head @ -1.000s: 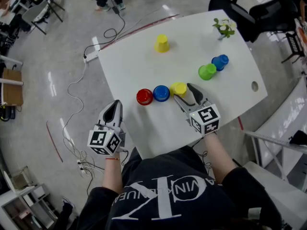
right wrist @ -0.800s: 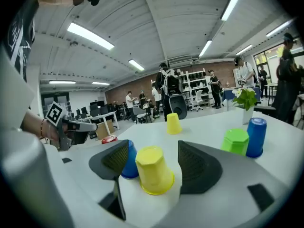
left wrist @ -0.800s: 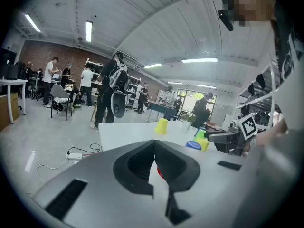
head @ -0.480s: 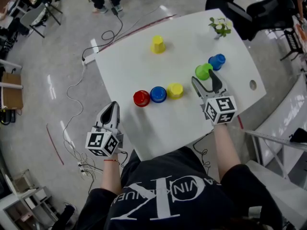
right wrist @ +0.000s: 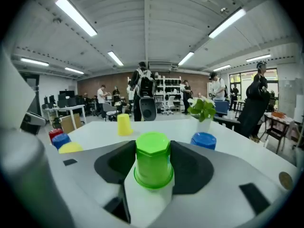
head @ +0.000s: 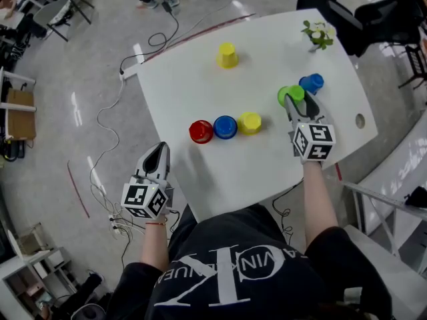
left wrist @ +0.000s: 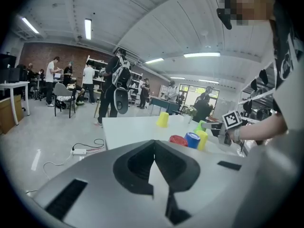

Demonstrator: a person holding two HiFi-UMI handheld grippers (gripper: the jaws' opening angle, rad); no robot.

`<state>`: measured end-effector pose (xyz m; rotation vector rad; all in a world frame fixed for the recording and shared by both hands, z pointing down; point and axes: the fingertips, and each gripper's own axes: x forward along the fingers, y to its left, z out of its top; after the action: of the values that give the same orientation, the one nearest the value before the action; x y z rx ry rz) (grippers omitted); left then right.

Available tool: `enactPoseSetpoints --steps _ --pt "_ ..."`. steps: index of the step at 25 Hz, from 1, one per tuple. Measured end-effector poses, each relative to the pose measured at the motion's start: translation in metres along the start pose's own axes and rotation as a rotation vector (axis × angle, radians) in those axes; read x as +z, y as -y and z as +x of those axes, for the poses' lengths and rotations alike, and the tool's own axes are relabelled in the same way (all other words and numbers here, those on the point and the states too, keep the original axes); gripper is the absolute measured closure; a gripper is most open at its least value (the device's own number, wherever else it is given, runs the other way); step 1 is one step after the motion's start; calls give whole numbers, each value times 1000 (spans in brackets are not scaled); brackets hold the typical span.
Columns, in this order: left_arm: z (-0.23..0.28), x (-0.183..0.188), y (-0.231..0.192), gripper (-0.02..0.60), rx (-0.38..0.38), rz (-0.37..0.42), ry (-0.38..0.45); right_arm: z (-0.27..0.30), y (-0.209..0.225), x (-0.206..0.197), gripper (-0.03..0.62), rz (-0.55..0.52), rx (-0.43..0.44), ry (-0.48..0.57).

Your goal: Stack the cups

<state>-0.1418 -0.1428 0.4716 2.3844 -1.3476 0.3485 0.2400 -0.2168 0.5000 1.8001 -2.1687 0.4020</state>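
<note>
Three upturned cups stand in a row on the white table (head: 193,85): red (head: 201,131), blue (head: 225,127), yellow (head: 249,122). Another yellow cup (head: 227,55) stands alone at the far side. To the right, a green cup (head: 289,96) is upturned beside a second blue cup (head: 311,83). My right gripper (head: 294,100) has just been closing, and its jaws now touch both sides of the green cup (right wrist: 153,159), which rests on the table. My left gripper (head: 159,149) hangs off the table's near left edge, shut and empty; its jaw tips (left wrist: 153,144) meet.
A small potted plant (head: 319,34) stands at the table's far right corner, behind the second blue cup (right wrist: 203,139). A round hole (head: 360,121) sits near the right edge. Cables and a power strip (head: 127,75) lie on the floor to the left. People stand in the background.
My right gripper left the yellow cup at the row's end, swung right to the green cup and closed around it. The left gripper stayed put.
</note>
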Motion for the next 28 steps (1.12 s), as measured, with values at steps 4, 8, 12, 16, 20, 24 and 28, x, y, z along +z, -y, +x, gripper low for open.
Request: enactPoseSetpoints --steps 4,8,12,16,20,24,28 --pt "1 1 -1 577 0 -8 15 -21 -46 44 358 -30 149 98" --pt "6 11 -1 577 -14 -9 49 -35 -118 64 356 -105 337 92" --pt "11 20 3 577 -31 -12 79 -40 -179 65 356 -148 483 58" --pt "10 21 3 577 -37 -19 91 -39 -217 62 356 -164 563 29" --pt "3 18 -5 577 -13 -37 101 -36 -242 60 356 -193 614 1" --pt "-4 17 -13 577 8 -54 112 -33 -258 55 356 -232 640 -30" --pt "-11 15 -18 577 25 -69 119 -31 -268 51 356 -271 656 -53"
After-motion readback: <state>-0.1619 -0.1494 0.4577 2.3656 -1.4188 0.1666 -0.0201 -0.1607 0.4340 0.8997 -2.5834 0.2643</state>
